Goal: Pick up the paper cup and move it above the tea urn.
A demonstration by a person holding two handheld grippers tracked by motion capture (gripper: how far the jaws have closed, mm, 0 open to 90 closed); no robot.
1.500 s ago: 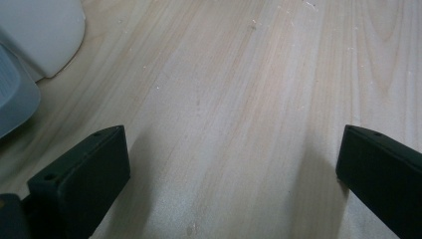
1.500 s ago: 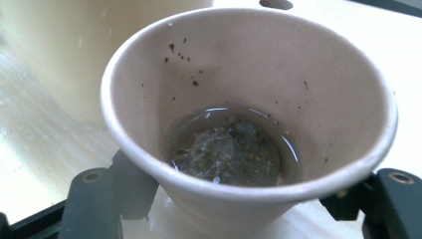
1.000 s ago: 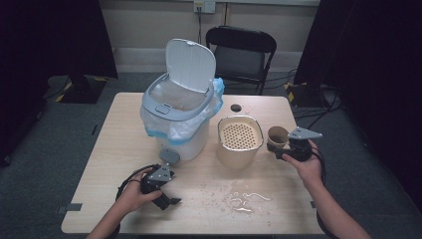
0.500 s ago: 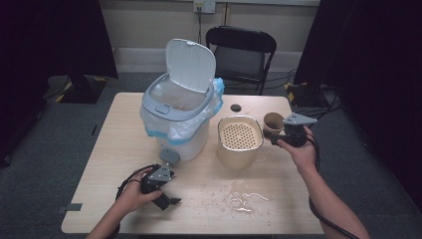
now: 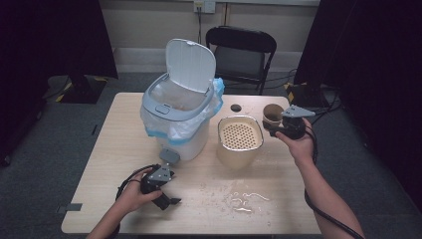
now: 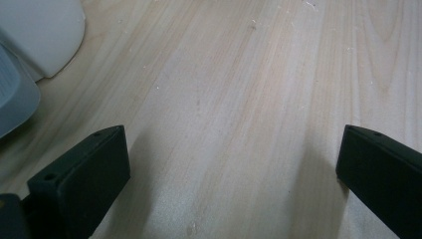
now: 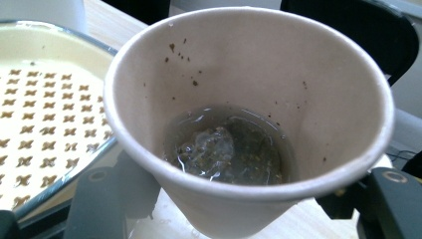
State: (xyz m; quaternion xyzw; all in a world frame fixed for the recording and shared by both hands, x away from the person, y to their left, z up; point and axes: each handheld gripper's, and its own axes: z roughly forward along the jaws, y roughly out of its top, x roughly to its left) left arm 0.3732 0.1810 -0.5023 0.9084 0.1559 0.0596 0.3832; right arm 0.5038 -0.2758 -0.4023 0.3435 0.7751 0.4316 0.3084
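High view shows the right hand-held gripper clamped on the cup, the strainer just left of it; the left hand-held gripper, open, rests far off on the tabletop.

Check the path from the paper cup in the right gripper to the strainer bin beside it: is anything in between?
Nothing visible. The paper cup, held in the right gripper, sits right beside the strainer bin, with no object between them.
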